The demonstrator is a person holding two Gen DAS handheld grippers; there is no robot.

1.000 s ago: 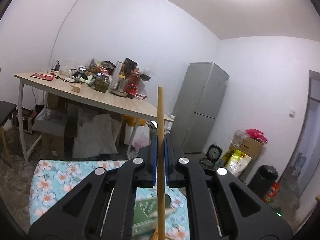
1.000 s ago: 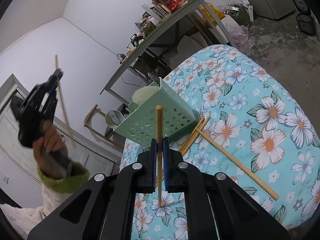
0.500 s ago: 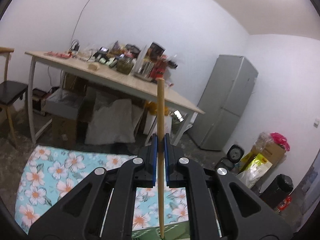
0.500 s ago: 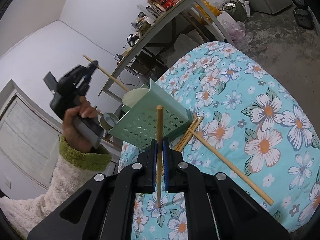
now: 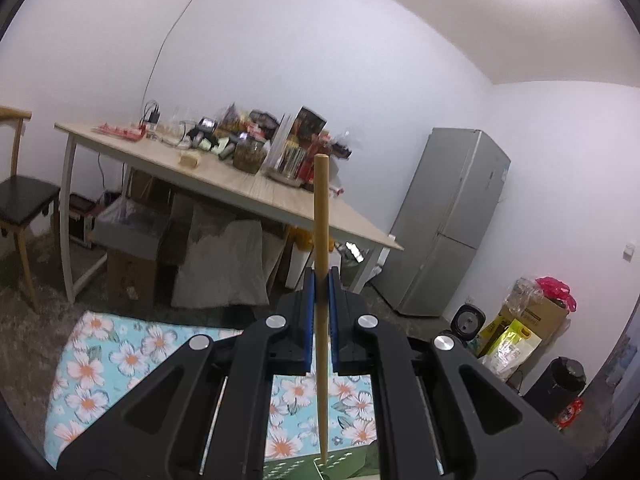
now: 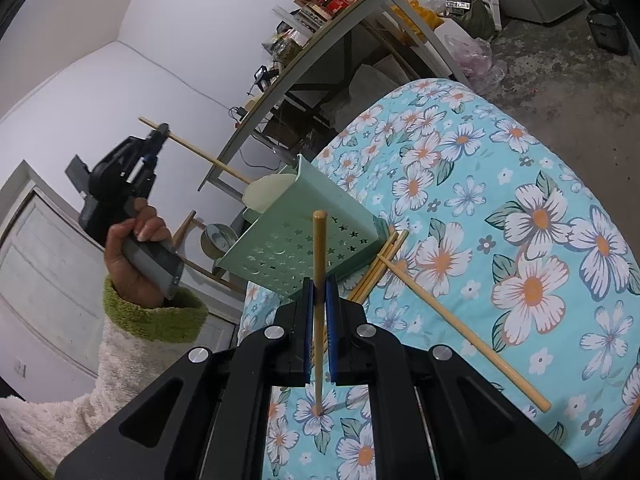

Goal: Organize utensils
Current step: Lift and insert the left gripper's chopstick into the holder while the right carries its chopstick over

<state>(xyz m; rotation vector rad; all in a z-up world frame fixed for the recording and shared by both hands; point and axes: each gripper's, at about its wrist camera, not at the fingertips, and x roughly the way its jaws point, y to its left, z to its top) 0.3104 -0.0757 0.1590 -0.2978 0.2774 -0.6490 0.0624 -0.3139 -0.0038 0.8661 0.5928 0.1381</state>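
Since a second ago the left gripper (image 6: 160,132) is being swung down and toward the green utensil basket (image 6: 304,240), and the chopstick (image 6: 196,151) clamped in it, earlier held nearly upright, is now being held slanting with its lower tip just at the basket's open mouth; whether the tip is inside cannot be told. In the left wrist view the jaws are being kept clenched on that chopstick (image 5: 321,280), and more of the flowered cloth (image 5: 104,360) is being shown below than before. The right gripper (image 6: 319,304) is being kept almost unmoved, its jaws clenched on a second chopstick (image 6: 319,272) that is being held in front of the basket's perforated wall. The basket is being seen lying on the flowered cloth (image 6: 520,240), mouth turned toward the left hand (image 6: 132,248). Loose chopsticks (image 6: 384,264) are lying bunched on the cloth, touching the basket's base, with one long chopstick (image 6: 460,336) crossing them. Beyond, a cluttered wooden table (image 5: 224,188) and a grey fridge (image 5: 448,224) are being seen, well apart from the work.
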